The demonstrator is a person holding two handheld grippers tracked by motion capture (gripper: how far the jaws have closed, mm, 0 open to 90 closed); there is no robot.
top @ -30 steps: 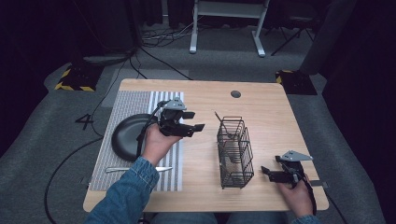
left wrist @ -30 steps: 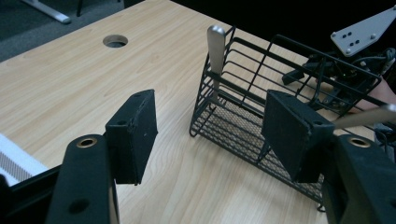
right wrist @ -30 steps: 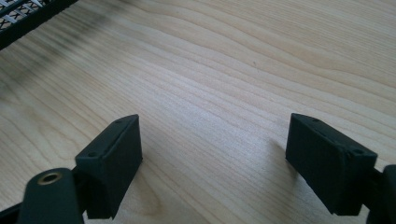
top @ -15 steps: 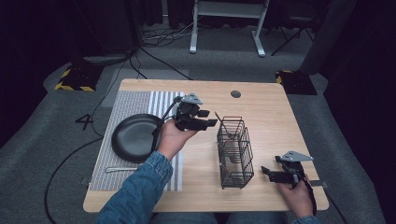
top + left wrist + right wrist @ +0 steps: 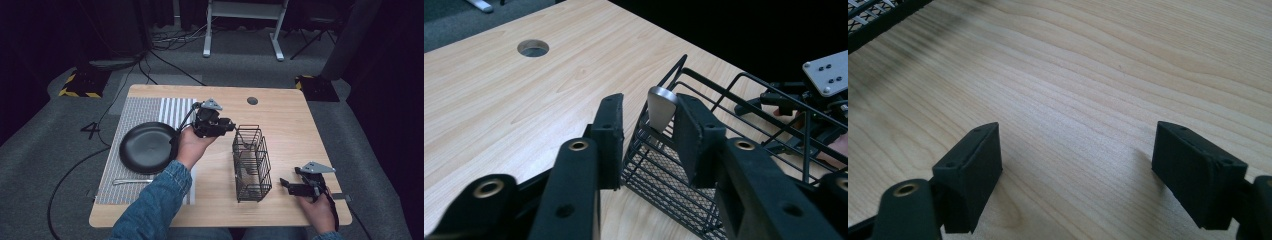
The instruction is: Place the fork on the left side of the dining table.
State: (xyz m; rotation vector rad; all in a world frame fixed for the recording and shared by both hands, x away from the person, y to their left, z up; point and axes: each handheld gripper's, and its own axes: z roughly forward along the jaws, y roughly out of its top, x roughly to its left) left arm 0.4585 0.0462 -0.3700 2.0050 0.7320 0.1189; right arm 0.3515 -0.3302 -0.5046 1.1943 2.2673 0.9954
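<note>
My left gripper hovers just left of the black wire basket, at its far end. In the left gripper view the rounded silver handle end of a metal utensil sticks up between the jaws, lying against the right-hand one, with the basket's corner right behind it. The jaws stand a little apart around it. Something pale lies low inside the basket. My right gripper rests low at the table's front right, to the right of the basket, open and empty.
A black plate sits on the striped grey mat at the left, with another piece of cutlery in front of it. A round cable hole lies near the table's far edge. Bare wood stretches ahead of the right gripper.
The left hand has carried its gripper rightward from beside the plate to the basket's far left corner. The right gripper has stayed put.
</note>
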